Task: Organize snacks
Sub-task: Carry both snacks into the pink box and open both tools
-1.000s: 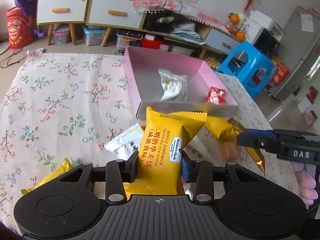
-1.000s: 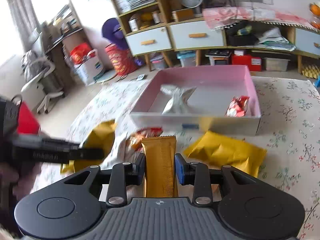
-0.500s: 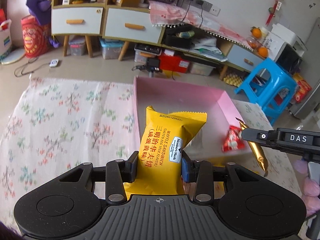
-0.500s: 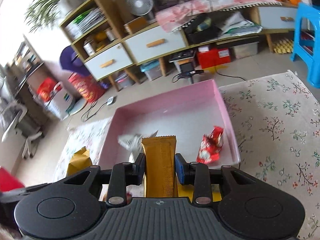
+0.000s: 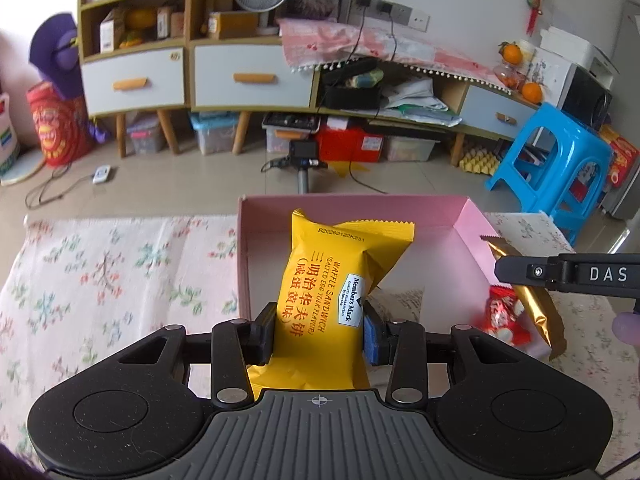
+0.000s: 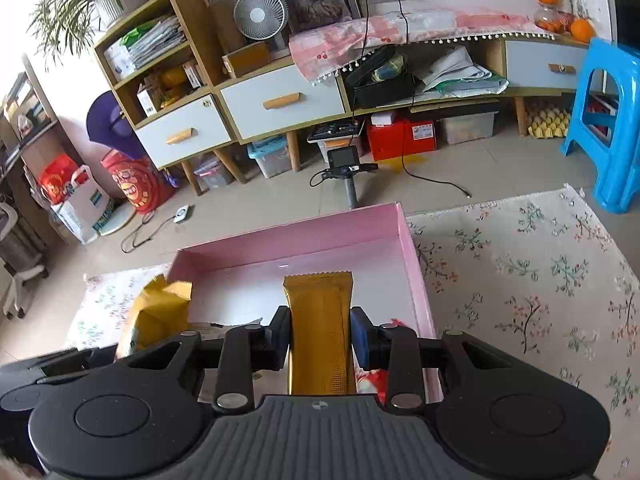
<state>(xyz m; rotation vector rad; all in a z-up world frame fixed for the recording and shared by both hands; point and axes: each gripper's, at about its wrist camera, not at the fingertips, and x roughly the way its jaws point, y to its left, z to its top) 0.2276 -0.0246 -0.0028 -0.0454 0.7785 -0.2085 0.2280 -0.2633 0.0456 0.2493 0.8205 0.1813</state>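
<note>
Hovering over the pink box (image 5: 448,210), mid-frame in both views, two snacks are held end-up, presumably for release inside. The yellow wafer pack (image 5: 332,280) is pinched at its waist by the left gripper (image 5: 318,330), jaws closed to the pack's width. The gold bar (image 6: 320,332) is clamped narrowly by the right gripper (image 6: 320,342). A red packet (image 5: 505,318) is seen lying in the box, lower right.

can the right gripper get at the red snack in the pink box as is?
Probably not yet: the right gripper is shut on the gold bar, so its jaws are full. The red snack lies uncovered in the pink box, just below.
</note>
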